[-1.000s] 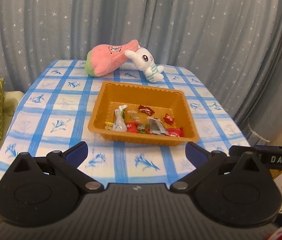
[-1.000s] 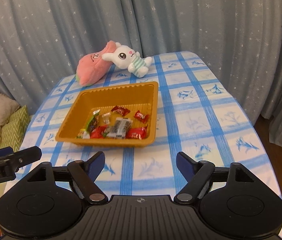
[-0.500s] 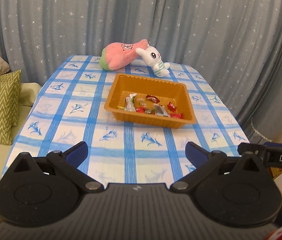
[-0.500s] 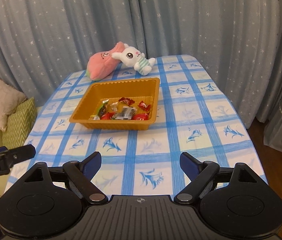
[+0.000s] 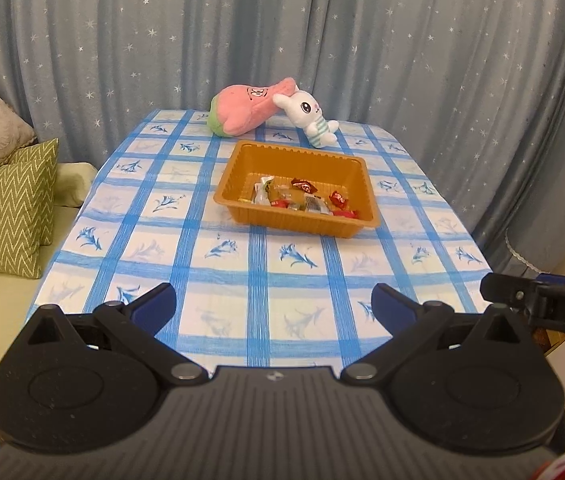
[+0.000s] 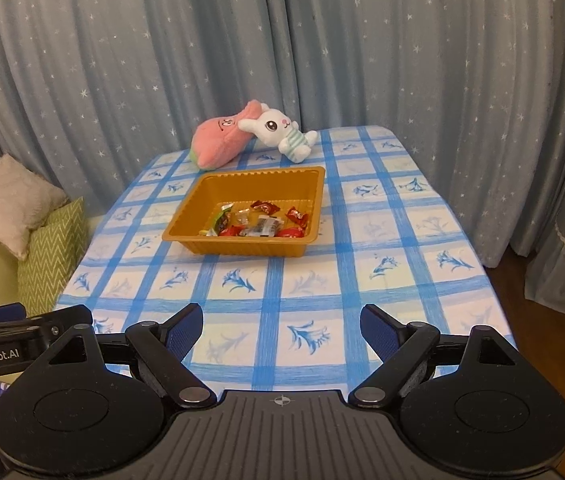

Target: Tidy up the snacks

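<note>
Wrapped snacks lie heaped in an orange tray at mid-table, two plush toys behind it. The left gripper and right gripper hover at the near edge, well apart from the tray, both with jaws spread wide and empty. The small packets look light, crinkly and slippery; a pinch across a twisted wrapper end or the flat middle seems safest, taken singly from the pile's edge.

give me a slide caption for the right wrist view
Open right gripper facing an orange tray of wrapped snacks on a blue checked tablecloth.
</note>
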The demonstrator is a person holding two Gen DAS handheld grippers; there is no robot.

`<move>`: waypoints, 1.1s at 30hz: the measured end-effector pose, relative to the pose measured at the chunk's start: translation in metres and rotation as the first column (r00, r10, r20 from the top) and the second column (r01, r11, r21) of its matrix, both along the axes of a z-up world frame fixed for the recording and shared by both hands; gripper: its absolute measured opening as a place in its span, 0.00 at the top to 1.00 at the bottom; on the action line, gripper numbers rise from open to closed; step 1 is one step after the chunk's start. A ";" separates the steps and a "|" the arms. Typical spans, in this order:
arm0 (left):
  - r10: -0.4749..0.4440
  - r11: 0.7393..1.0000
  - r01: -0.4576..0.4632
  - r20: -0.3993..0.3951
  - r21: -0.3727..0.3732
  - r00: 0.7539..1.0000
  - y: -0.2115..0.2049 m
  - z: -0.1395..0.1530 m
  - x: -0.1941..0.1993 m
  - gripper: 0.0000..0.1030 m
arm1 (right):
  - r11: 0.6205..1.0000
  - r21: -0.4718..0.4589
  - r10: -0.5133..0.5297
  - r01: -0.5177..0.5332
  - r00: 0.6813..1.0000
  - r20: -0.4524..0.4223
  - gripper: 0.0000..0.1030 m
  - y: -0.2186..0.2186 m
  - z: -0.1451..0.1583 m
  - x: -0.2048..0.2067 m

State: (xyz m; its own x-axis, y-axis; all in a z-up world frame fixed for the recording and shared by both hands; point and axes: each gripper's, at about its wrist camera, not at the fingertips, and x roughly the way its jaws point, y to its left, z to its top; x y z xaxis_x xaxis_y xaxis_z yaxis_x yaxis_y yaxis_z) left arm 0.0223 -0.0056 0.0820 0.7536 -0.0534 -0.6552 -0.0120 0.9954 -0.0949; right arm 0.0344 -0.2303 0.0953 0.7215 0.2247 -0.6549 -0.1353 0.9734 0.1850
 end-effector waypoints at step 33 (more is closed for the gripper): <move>0.000 1.000 -0.001 0.024 0.018 1.000 -0.007 0.006 -0.029 0.00 | 1.000 -0.024 0.014 -0.013 1.000 0.025 0.17 -0.004 0.010 -0.040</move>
State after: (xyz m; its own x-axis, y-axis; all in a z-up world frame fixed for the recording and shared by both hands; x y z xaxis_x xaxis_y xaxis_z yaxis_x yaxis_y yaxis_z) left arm -0.0071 -0.0122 0.0880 0.7691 -0.0412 -0.6377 -0.0104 0.9970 -0.0769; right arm -0.0061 -0.2341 0.1049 0.7350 0.2194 -0.6415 -0.1529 0.9755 0.1584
